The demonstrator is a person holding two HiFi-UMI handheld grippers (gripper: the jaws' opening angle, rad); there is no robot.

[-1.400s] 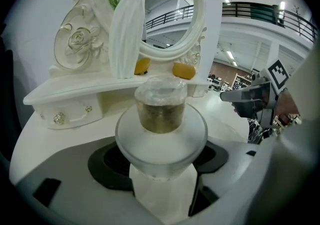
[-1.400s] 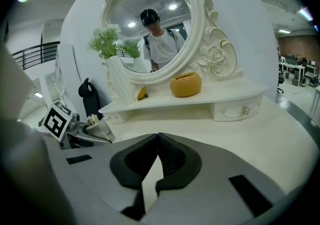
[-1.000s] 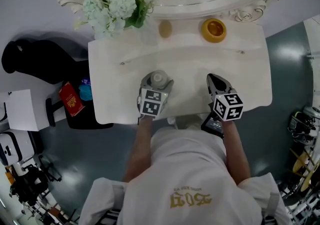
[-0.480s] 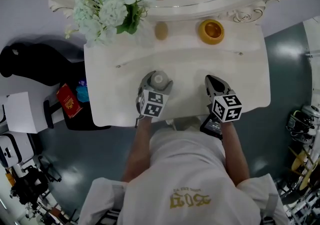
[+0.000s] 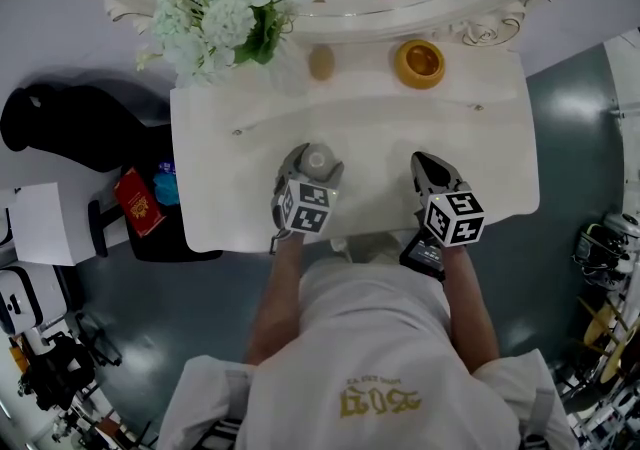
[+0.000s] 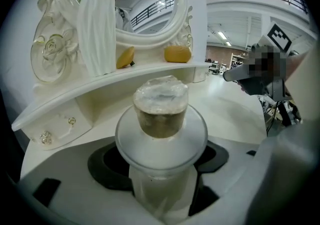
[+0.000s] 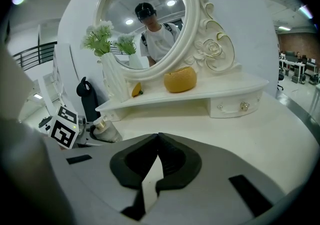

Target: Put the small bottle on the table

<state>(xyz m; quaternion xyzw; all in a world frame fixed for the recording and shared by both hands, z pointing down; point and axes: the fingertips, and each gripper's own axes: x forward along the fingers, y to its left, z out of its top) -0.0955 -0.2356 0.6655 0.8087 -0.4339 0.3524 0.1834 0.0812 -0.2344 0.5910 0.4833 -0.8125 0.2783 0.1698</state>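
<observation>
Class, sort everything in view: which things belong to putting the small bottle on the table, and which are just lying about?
Job: small bottle, left gripper shut on it, table.
Lying about: vase of flowers, orange bowl, small yellow object, mirror.

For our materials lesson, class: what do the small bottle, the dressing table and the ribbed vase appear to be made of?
The small bottle looks like frosted glass or plastic: cloudy, translucent walls, clearer cap. The dressing table is probably painted wood or moulded resin: glossy cream sheen, carved scrolls. The ribbed vase is likely glazed ceramic: opaque white, bright highlights.
</observation>
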